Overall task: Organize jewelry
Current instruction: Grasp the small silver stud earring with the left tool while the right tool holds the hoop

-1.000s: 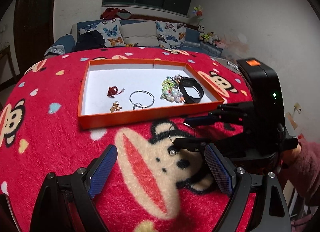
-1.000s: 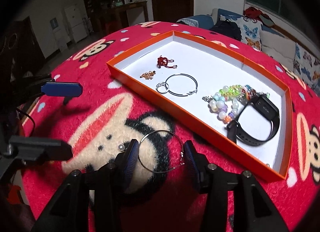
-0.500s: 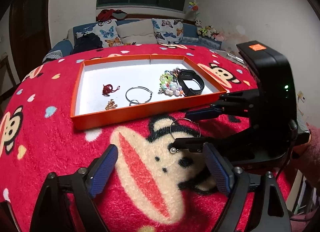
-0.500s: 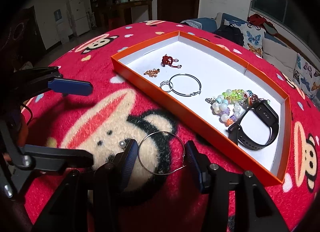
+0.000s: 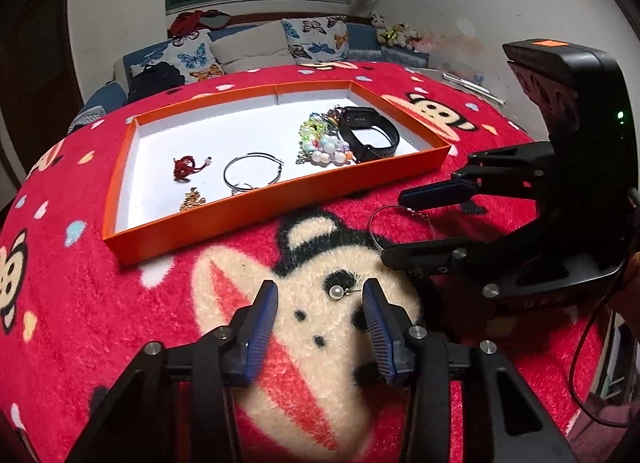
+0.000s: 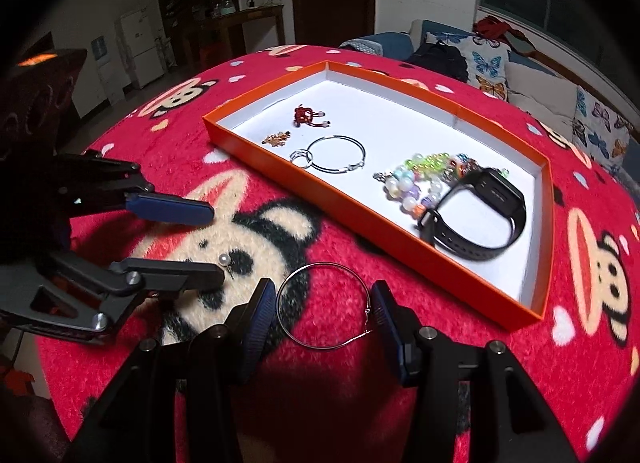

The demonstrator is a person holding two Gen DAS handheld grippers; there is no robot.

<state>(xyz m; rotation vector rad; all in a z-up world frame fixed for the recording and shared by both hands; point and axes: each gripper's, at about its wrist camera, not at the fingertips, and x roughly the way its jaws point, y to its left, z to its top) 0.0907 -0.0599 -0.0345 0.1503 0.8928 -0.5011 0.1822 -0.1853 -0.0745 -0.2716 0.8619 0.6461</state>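
Note:
An orange tray (image 5: 276, 205) (image 6: 352, 205) on the red monkey blanket holds a black watch (image 5: 370, 135) (image 6: 480, 215), a bead bracelet (image 5: 322, 143) (image 6: 420, 183), a hoop earring (image 5: 252, 175) (image 6: 338, 153), a red charm (image 5: 186, 167) (image 6: 306, 115) and a gold charm (image 5: 192, 199) (image 6: 276, 139). A pearl earring (image 5: 335, 292) (image 6: 224, 260) lies on the blanket between my open left gripper's (image 5: 320, 309) fingers. A loose silver hoop (image 6: 324, 307) (image 5: 394, 223) lies between my open right gripper's (image 6: 324, 313) fingers, touching neither pad clearly.
The right gripper body (image 5: 560, 191) stands right of the pearl. The left gripper's fingers (image 6: 168, 211) reach in from the left. A sofa with butterfly cushions (image 5: 248, 47) stands beyond the table. The blanket's edge drops off at front right.
My left gripper has moved forward and right so its fingers straddle the pearl earring, and they have narrowed. The right gripper stays around the silver hoop.

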